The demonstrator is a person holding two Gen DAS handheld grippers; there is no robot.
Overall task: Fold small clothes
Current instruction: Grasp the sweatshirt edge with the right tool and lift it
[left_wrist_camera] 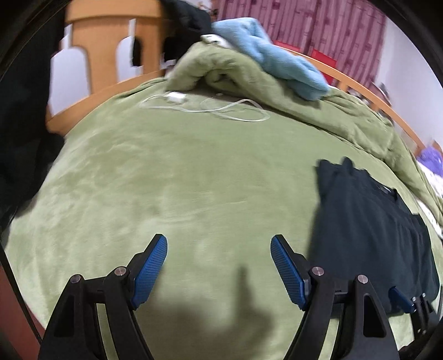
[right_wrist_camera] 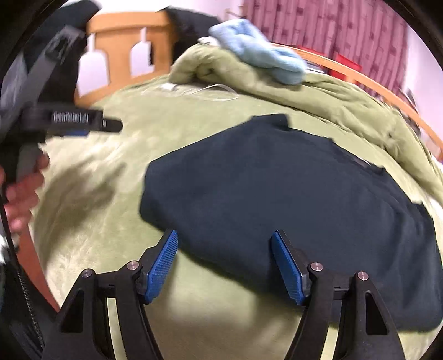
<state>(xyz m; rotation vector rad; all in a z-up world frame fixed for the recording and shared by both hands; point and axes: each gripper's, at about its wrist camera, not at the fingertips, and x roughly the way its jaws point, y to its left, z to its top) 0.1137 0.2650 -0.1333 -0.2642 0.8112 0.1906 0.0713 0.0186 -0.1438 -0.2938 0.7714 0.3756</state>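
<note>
A: Biggest first. One bed, covered by a green fleece blanket (left_wrist_camera: 171, 177), soft nap, mostly flat with a bare stretch on the left.

B: Behind it?

A: Wooden bed frame (left_wrist_camera: 110, 36), orange-tan, curved rail with cut-outs, along the far edge. Pink-red patterned curtain (left_wrist_camera: 318, 25) far right. Green quilt (left_wrist_camera: 229, 72) bunched up on the far side of the bed, same fleece look.

B: The clothes?

A: One dark navy garment (right_wrist_camera: 277, 193), folded to a rough rectangle, smooth knit, lying flat on the blanket right of centre, near side. Nothing lies on it.

B: Other stuff?

A: One light blue fluffy cloth (left_wrist_camera: 265, 52) on top of the quilt. One thin white cable (left_wrist_camera: 221, 110) looped on the blanket just before the quilt, with a small white plug. Dark clothing hangs at far left, blurred. Purple item far right, too blurred to tell.

B: Grippers?

A: Two, black arms, blue ribbed pads. Left gripper (left_wrist_camera: 218, 263) over bare blanket, left of the garment, spread apart, empty. Right gripper (right_wrist_camera: 224, 257) at the garment's near edge, released, pads clear of the fabric. A hand (right_wrist_camera: 22, 191) holds the left gripper's handle, seen at left in the right wrist view.
</note>
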